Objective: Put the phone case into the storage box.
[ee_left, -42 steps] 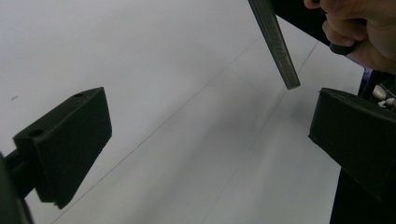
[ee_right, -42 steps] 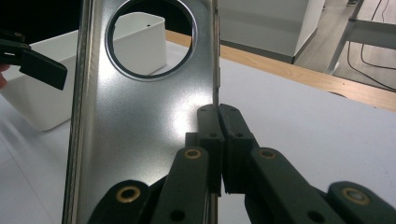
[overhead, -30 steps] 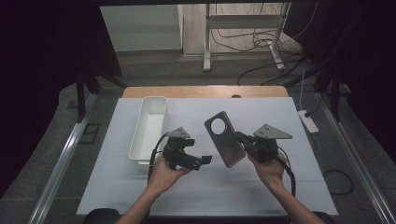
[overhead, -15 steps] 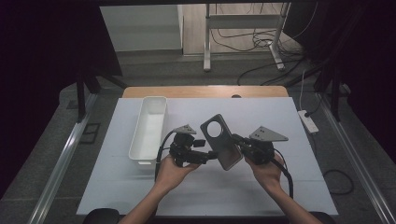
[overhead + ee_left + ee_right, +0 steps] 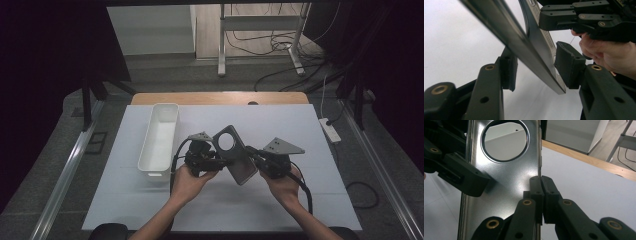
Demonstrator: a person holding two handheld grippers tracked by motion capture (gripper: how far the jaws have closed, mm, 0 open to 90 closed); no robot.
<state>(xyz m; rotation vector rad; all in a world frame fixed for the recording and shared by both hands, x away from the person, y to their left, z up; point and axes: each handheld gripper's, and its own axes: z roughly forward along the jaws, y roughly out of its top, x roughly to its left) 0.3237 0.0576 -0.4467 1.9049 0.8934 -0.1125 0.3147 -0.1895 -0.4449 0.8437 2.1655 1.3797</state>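
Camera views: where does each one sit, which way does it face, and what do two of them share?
High view: above the person's side, facing forward and down on the table; forearms, both hands.
Left gripper view: on the left tongs, facing the metal plate edge-on; own jaws.
Right gripper view: on the right tongs; own jaws.
Shared: the plate.

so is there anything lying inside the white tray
No, in the high view the white tray shows a bare floor, with the metal plate held up off the table beside it.

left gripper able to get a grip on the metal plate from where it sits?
Probably yes. The metal plate already lies between the left gripper jaws, which have just been closing, gap remaining. The right gripper holds its opposite edge, clear of them.
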